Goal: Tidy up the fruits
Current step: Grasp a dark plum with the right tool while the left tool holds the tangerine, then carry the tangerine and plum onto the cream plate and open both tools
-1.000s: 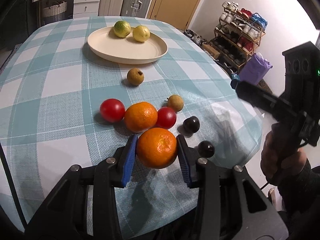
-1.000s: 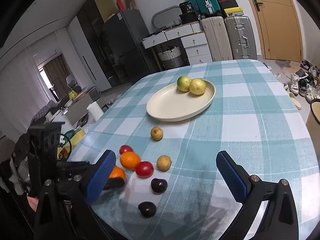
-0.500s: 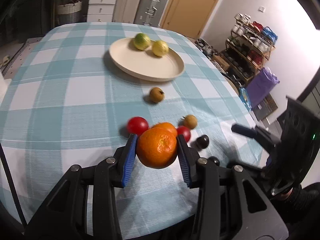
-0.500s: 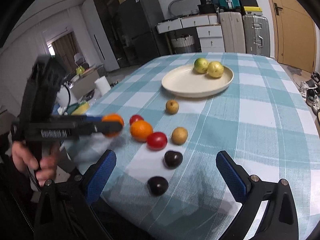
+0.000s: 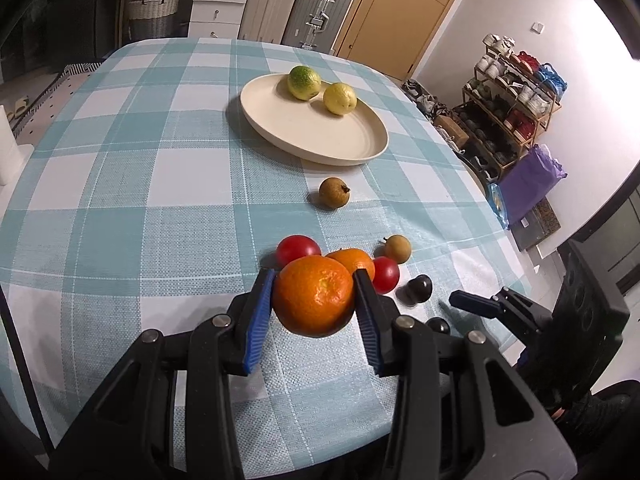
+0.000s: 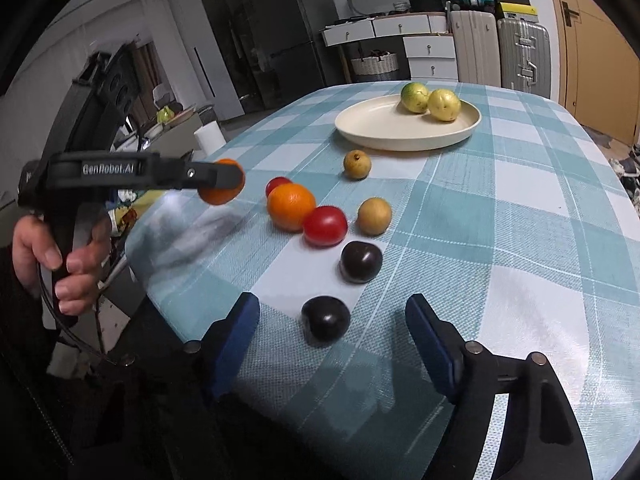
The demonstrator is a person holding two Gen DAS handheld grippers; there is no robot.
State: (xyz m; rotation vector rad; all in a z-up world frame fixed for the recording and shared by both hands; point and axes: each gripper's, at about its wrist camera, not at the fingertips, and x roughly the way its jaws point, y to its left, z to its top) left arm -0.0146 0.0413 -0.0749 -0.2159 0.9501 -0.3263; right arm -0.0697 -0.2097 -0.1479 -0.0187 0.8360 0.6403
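**Orange lifted clear of a crowded checked desk**

A desk (image 5: 120, 184) under a teal-and-white checked cloth is filling the middle of a cluttered room, with two hard-shell suitcases (image 5: 320, 4), white drawer units and a woven basket (image 5: 154, 16) standing at the far wall and a shoe rack (image 5: 516, 100) sitting by the right wall. The only writing that is showing is "GenRobot.AI", printed in pale letters along the black arm of the left tongs (image 6: 224, 178), seen from the right wrist view.

The left tongs (image 5: 314, 300) are gripping one round orange citrus fruit (image 5: 314, 296) between their blue pads, narrowly parted around it, and are holding it off the cloth, just in front of the fruit cluster. The right tongs (image 6: 332, 344) are closing, with the pads not touching anything; the nearer of two dark purple plums (image 6: 325, 317) is lying on the cloth between them. The second plum (image 6: 360, 261) is sitting just beyond.

A second orange (image 6: 291, 206) is resting on the desk, touching one of two red tomatoes (image 6: 325, 226); the other tomato (image 6: 278, 185) is peeking out behind it. Two small brown round fruits (image 6: 374, 216) (image 6: 357, 164) are lying apart, one beside the tomato, one near the plate. The cream oval plate (image 6: 380, 128) is carrying one green citrus (image 6: 415, 97) and one yellow lemon (image 6: 444, 105), touching each other.
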